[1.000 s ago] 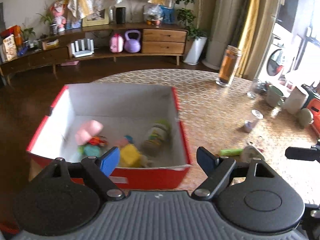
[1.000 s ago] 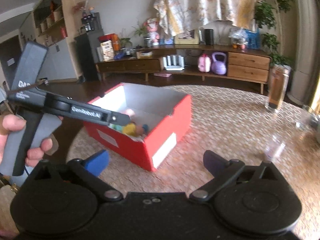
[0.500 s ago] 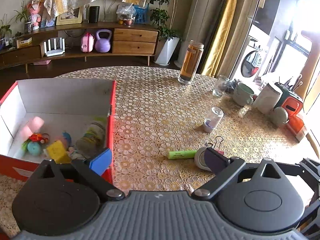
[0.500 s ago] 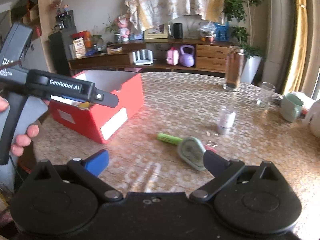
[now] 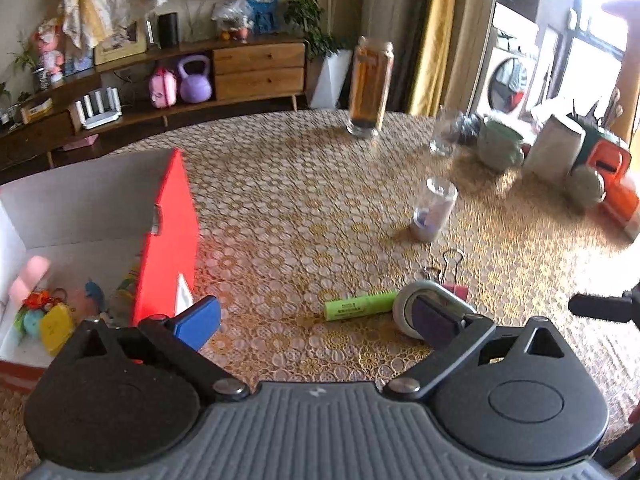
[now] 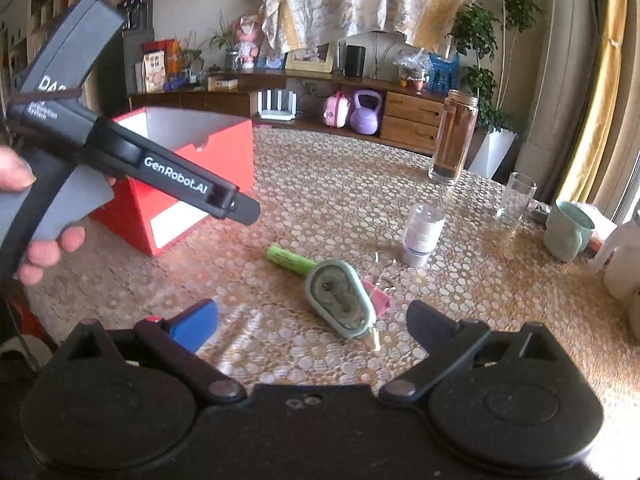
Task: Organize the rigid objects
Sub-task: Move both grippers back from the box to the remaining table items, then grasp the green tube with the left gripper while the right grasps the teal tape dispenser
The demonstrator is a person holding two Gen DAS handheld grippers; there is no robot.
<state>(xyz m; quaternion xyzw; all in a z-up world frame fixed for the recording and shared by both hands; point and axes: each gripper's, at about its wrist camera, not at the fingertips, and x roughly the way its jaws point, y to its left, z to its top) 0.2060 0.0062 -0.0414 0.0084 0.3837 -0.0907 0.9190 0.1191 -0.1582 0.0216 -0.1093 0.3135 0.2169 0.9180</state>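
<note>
A round desk (image 6: 328,184) under a gold floral lace cover carries a red cardboard box (image 6: 224,160) at nine o'clock. Near six lie a green cylindrical battery (image 6: 290,260), a mint correction-tape dispenser (image 6: 340,298) and a pink binder clip (image 6: 380,294), all touching. A small clear bottle (image 6: 422,236) stands just beyond; a tall amber jar (image 6: 454,140), drinking glass (image 6: 516,196) and green mug (image 6: 568,230) toward two.
</note>
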